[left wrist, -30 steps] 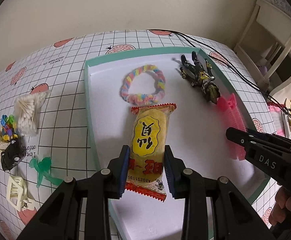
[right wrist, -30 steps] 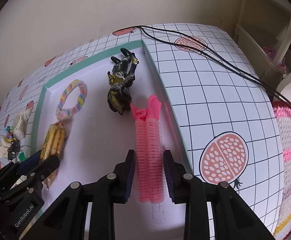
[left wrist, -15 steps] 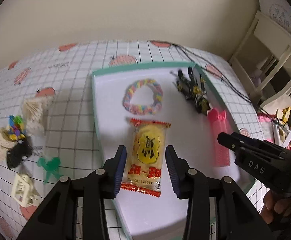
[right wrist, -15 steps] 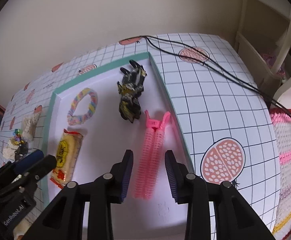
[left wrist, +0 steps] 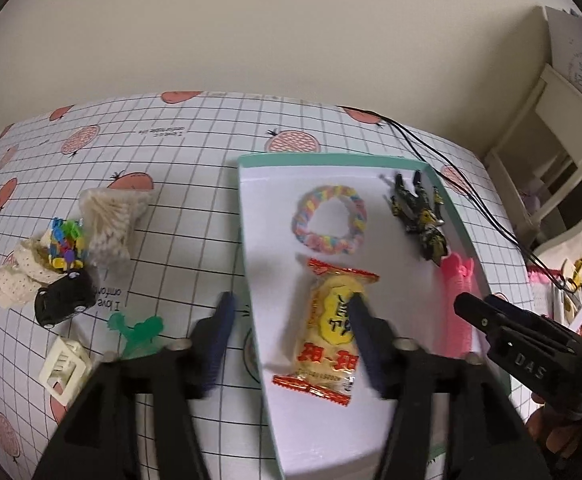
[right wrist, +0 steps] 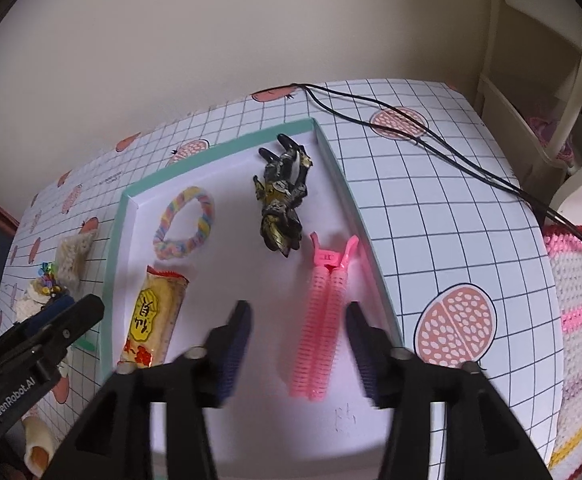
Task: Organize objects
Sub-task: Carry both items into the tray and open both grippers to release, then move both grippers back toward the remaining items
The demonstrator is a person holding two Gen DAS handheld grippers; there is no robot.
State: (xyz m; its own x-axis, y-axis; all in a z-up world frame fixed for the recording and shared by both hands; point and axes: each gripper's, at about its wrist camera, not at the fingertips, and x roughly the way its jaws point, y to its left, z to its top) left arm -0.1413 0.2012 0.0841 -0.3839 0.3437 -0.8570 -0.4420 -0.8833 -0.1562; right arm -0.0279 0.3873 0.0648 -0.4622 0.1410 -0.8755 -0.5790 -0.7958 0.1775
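In the left wrist view, the left gripper had opened wide and released the snack, which lay flat in the tray. In the right wrist view, the right gripper had likewise spread and let go of the pink clip, resting by the tray's right wall; both placements appeared complete.

One tray holds four things; six more lie on the tablecloth
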